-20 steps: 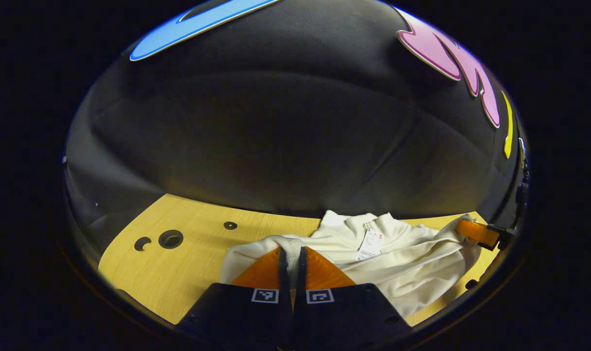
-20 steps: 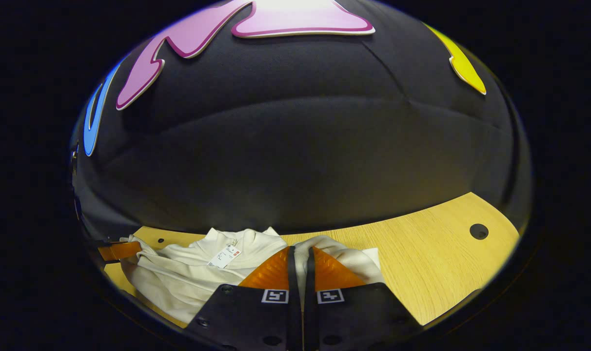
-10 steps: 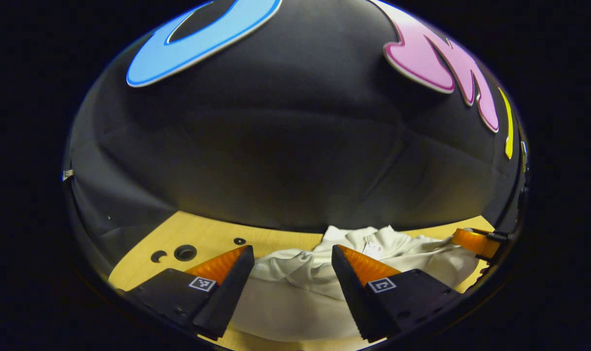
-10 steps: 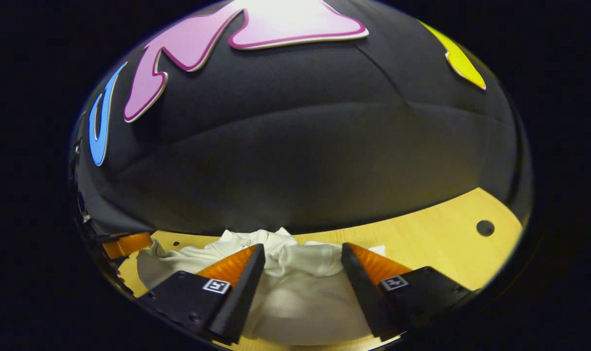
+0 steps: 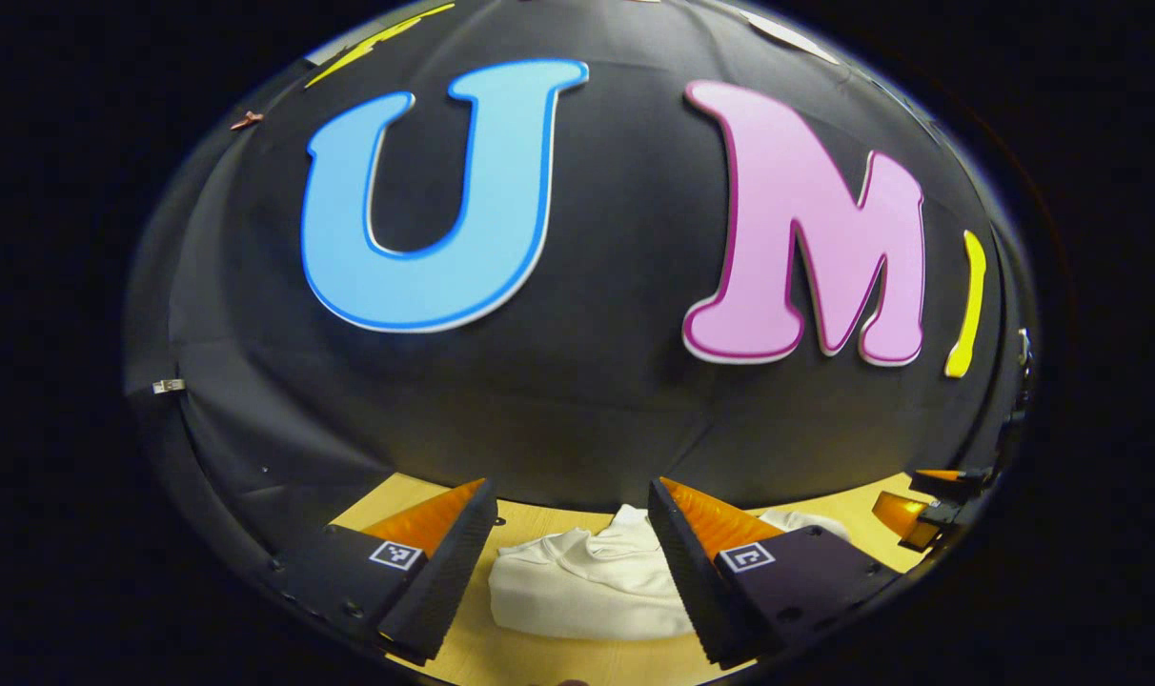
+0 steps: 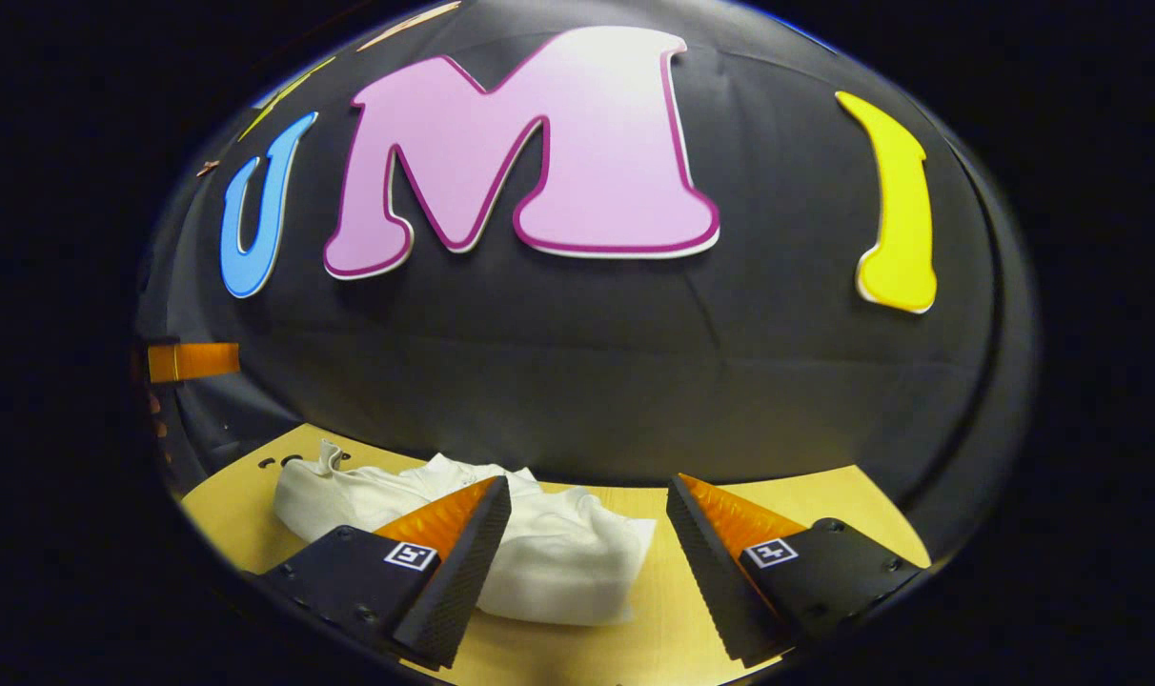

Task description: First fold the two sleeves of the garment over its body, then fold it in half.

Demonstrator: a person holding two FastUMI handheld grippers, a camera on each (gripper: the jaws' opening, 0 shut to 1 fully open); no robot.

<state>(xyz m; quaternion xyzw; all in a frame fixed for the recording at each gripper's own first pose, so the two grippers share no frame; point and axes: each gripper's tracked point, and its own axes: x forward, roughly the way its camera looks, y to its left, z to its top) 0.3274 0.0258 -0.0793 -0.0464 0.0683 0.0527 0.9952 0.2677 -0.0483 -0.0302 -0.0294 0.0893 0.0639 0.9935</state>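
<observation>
A cream-white garment (image 5: 587, 591) lies folded in a compact bundle on the light wooden table (image 5: 539, 657). In the left gripper view my left gripper (image 5: 570, 495) is open, raised above and in front of the bundle, nothing between its fingers. In the right gripper view the same garment (image 6: 549, 562) sits low and left of centre, and my right gripper (image 6: 587, 491) is open above it, holding nothing. The right gripper's fingers (image 5: 906, 514) show at the far right edge of the left gripper view; a finger of the left gripper (image 6: 192, 360) shows at the left edge of the right gripper view.
The black cloth booth wall (image 5: 577, 400) rises right behind the table's far edge. Small round holes (image 6: 273, 462) mark the table (image 6: 806, 495) near its far left corner in the right gripper view. Bare wood lies to the right of the garment there.
A second ago both grippers were shut on the garment's edges. They opened half a second ago, and since then both have lifted and drawn back from the bundle, which lies still.
</observation>
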